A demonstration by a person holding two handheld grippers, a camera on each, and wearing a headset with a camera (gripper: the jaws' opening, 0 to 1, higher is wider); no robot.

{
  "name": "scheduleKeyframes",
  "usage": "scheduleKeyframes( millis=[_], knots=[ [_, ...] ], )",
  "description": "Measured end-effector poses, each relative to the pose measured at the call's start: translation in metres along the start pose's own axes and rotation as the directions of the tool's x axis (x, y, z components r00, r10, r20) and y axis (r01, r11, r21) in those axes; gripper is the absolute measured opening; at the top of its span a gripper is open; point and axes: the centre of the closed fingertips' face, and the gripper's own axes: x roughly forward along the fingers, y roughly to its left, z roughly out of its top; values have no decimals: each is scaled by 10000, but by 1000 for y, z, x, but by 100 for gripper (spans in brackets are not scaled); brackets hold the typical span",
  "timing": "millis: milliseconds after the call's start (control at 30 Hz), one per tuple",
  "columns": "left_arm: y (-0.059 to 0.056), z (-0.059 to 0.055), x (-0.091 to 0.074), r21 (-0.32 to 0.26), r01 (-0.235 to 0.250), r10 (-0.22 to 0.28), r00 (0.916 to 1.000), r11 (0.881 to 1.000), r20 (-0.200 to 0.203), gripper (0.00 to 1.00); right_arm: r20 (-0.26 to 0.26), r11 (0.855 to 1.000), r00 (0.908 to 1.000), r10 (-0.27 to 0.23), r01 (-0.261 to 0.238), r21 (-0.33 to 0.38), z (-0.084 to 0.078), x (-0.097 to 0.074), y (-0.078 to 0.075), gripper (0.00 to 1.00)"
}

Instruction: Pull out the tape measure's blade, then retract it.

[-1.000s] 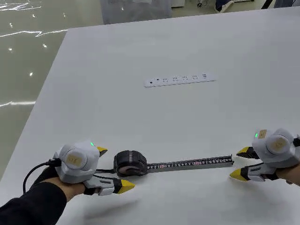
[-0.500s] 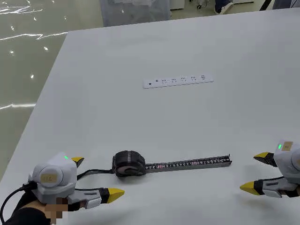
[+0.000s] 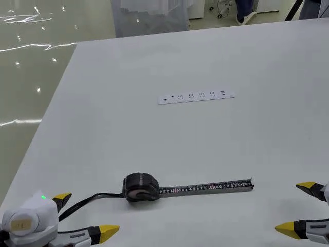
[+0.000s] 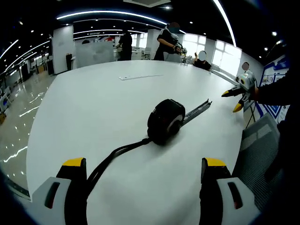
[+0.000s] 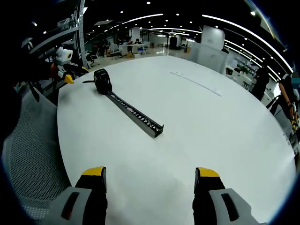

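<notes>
Both jaws spread wide, gripping nothing. Left gripper (image 3: 86, 212) sits low at the worktop's (image 3: 154, 139) near-left corner, right gripper (image 3: 295, 206) at the near edge further right. Each points inward at the tape measure (image 3: 140, 187) and is clear of it. Its black round body lies by the near edge, left of centre. The blade (image 3: 205, 187) is drawn out flat to the right: dark, printed scale, end hook short of the right gripper. A black wrist strap (image 3: 87, 200) trails from it toward the left gripper. White power strip (image 3: 196, 96) sits mid-worktop, well apart.
</notes>
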Motion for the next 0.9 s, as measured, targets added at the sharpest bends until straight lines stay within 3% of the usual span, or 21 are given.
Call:
scheduleKeyframes(
  millis=[200, 367, 533, 767, 900],
  knots=[
    [-1, 2, -14, 530, 22, -33, 9998, 9986, 209, 99, 576, 9977, 9982, -145, 106, 669, -8, -16, -6, 80],
    [-3, 2, -20, 592, -26, 8, 9995, 9982, 315, 99, 602, 9964, 9981, -136, 85, 839, -20, -26, -8, 89],
    [-5, -4, -22, 525, 132, -140, 9998, 9985, 148, 99, 687, 9947, 9975, -146, 74, 1030, -23, -31, -6, 98],
    [-4, 7, -23, 569, 203, -226, 9990, 9982, 395, 99, 740, 9944, 9972, -80, 2, 1055, -24, -36, -5, 99],
    [1, 7, -22, 439, 141, -153, 9995, 9989, 268, 99, 783, 9944, 9968, -150, 67, 1051, -23, -39, -4, 99]
  ],
)
